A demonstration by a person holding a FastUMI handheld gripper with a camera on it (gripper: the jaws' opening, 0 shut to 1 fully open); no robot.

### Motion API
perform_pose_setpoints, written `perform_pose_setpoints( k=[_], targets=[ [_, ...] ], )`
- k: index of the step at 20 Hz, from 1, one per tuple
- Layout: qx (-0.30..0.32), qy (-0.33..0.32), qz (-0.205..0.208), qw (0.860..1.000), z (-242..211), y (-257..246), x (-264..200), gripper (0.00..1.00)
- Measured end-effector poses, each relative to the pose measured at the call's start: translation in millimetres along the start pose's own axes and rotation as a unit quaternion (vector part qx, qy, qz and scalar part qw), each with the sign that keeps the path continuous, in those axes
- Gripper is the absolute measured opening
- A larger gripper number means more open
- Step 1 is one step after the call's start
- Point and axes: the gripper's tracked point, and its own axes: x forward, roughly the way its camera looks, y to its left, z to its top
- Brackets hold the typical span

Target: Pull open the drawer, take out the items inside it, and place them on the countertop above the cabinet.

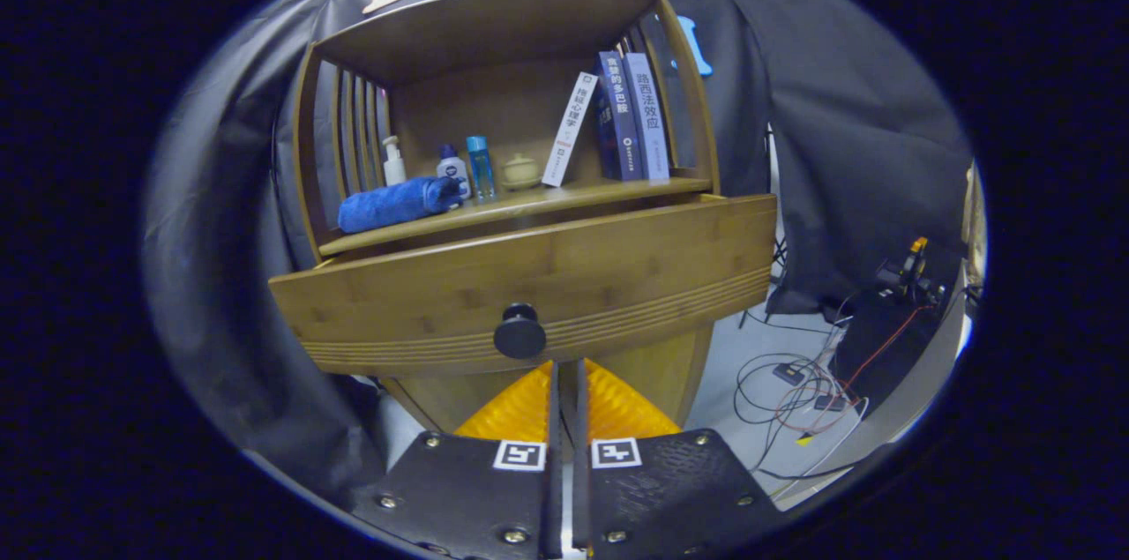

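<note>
A wooden cabinet (494,101) with slatted sides stands against a dark cloth wall, its open shelf serving as the countertop (520,205). Below that shelf, a wide wooden drawer (529,278) with grooved lines along its lower front juts forward toward the camera; its inside cannot be seen from this angle. At the right end of the shelf, three books (622,119) stand, two upright and one leaning against them. At the left end lies a rolled blue towel (397,203), with a white pump bottle (393,163) behind it, then a small white bottle with a dark cap (452,168), a clear blue bottle (479,168) and a small lidded jar (520,172) toward the middle. A round dark knob (519,331) sits at the center of the drawer front. The gripper (567,379) points up just below and slightly right of the knob, its two fingers pressed nearly together, clenched with nothing between them. To the right, cables (803,384) trail across a pale floor.
</note>
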Motion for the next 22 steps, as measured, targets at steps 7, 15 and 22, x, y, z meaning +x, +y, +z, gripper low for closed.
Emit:
perform_pose_setpoints(
  k=[7, 15, 22],
  targets=[
    [-0.021, -0.001, 0.002, 1.000, 8.6, 14.1, 10.7, 0.05],
    [-0.035, 0.008, 0.012, 0.999, 8.9, 40.1, 47.2, 0.59],
    [-0.018, 0.002, 0.003, 1.000, 14.6, 38.7, 74.8, 0.84]
  ],
)
